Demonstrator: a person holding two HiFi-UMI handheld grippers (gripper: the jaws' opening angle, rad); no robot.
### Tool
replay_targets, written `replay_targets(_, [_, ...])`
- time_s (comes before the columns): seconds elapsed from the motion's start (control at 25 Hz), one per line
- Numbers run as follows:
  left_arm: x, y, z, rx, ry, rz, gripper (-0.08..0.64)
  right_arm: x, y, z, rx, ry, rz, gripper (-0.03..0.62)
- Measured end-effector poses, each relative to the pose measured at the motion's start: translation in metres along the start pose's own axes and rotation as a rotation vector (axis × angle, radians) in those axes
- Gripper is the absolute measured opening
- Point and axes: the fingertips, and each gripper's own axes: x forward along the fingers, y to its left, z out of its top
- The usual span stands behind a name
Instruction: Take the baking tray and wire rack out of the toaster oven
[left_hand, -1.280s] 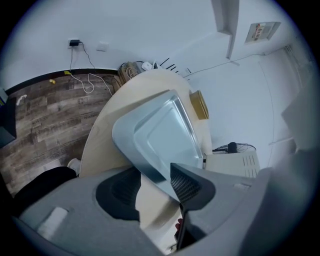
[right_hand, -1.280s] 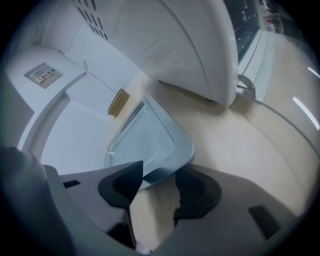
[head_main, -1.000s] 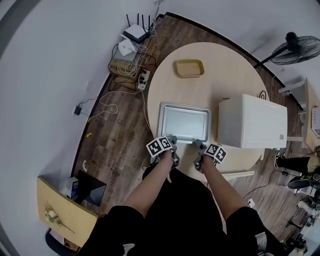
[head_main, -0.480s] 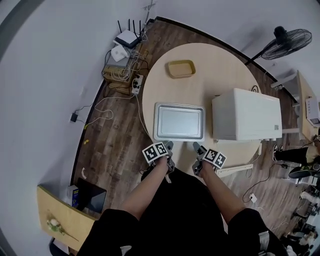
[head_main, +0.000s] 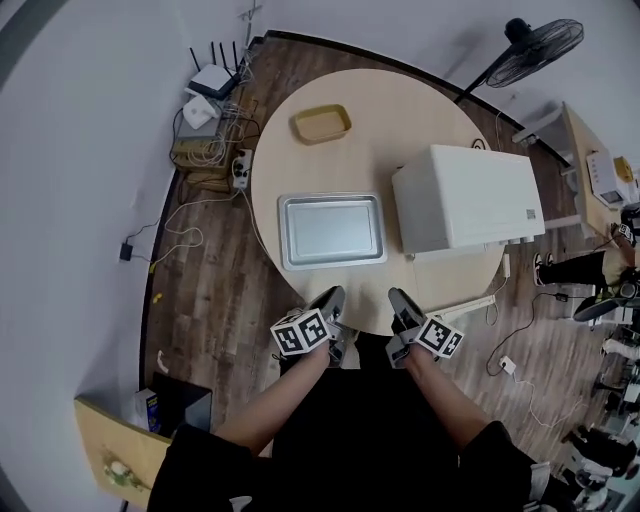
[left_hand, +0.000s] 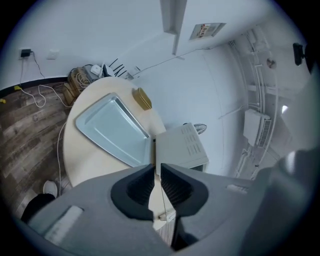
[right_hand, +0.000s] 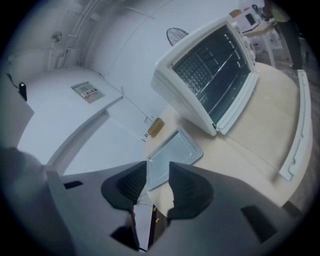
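The silver baking tray (head_main: 332, 230) lies flat on the round wooden table (head_main: 400, 110), left of the white toaster oven (head_main: 465, 198). It also appears in the left gripper view as the tray (left_hand: 111, 131) and in the right gripper view as the tray (right_hand: 172, 156). The oven (right_hand: 200, 75) stands with its door down, and the wire rack (right_hand: 212, 67) sits inside it. My left gripper (head_main: 326, 300) hovers off the table's near edge, its jaws closing to a thin gap with nothing between them. My right gripper (head_main: 400, 300) is beside it, its jaws closing too and empty.
A yellow dish (head_main: 321, 123) sits at the table's far side. A router and cables (head_main: 205, 90) lie on the floor at the left. A fan (head_main: 530, 40) stands at the back right. A white bar (head_main: 470, 303) lies below the table's right edge.
Both grippers have drawn back from the tray's near edge towards the person and risen. Their jaws have narrowed. The tray stays flat on the table.
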Motion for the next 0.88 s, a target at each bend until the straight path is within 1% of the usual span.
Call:
replay_targets(0.08, [0.003, -0.014, -0.005, -0.005, -0.011, -0.034, 0.038, -0.023, -0.003, 0.011, -0.044, -0.026, -0.019, 0.077])
replay_targets(0.12, [0.004, -0.021, -0.006, -0.008, -0.024, -0.049, 0.031, -0.033, -0.006, 0.018, -0.063, -0.044, -0.034, 0.026])
replay_targets(0.16, [0.005, -0.028, -0.005, -0.009, -0.039, -0.061, 0.025, -0.043, -0.009, 0.025, -0.076, -0.065, -0.045, 0.002])
replay_targets(0.28, [0.009, -0.045, -0.007, -0.007, -0.076, -0.077, 0.020, -0.070, -0.017, 0.048, -0.080, -0.134, -0.030, 0.002])
replay_targets(0.36, [0.015, -0.057, -0.015, 0.001, -0.082, -0.083, 0.020, -0.088, -0.024, 0.067, -0.077, -0.199, 0.021, 0.002])
replay_targets(0.48, [0.027, -0.076, -0.034, 0.028, -0.079, -0.091, 0.020, -0.117, -0.029, 0.102, -0.077, -0.303, 0.125, 0.002])
replay_targets(0.52, [0.032, -0.083, -0.042, 0.037, -0.080, -0.090, 0.020, -0.127, -0.036, 0.112, -0.077, -0.323, 0.132, 0.002])
replay_targets(0.64, [0.051, -0.104, -0.075, 0.050, -0.079, -0.073, 0.020, -0.159, -0.080, 0.128, -0.045, -0.326, 0.074, 0.002])
replay_targets(0.72, [0.066, -0.112, -0.103, 0.072, -0.071, -0.033, 0.020, -0.182, -0.111, 0.135, 0.008, -0.329, 0.051, 0.002])
replay_targets(0.76, [0.073, -0.117, -0.116, 0.086, -0.074, -0.010, 0.020, -0.193, -0.124, 0.140, 0.018, -0.333, 0.052, 0.002])
replay_targets(0.88, [0.092, -0.134, -0.155, 0.096, -0.107, 0.026, 0.020, -0.224, -0.154, 0.149, -0.033, -0.317, 0.087, 0.002])
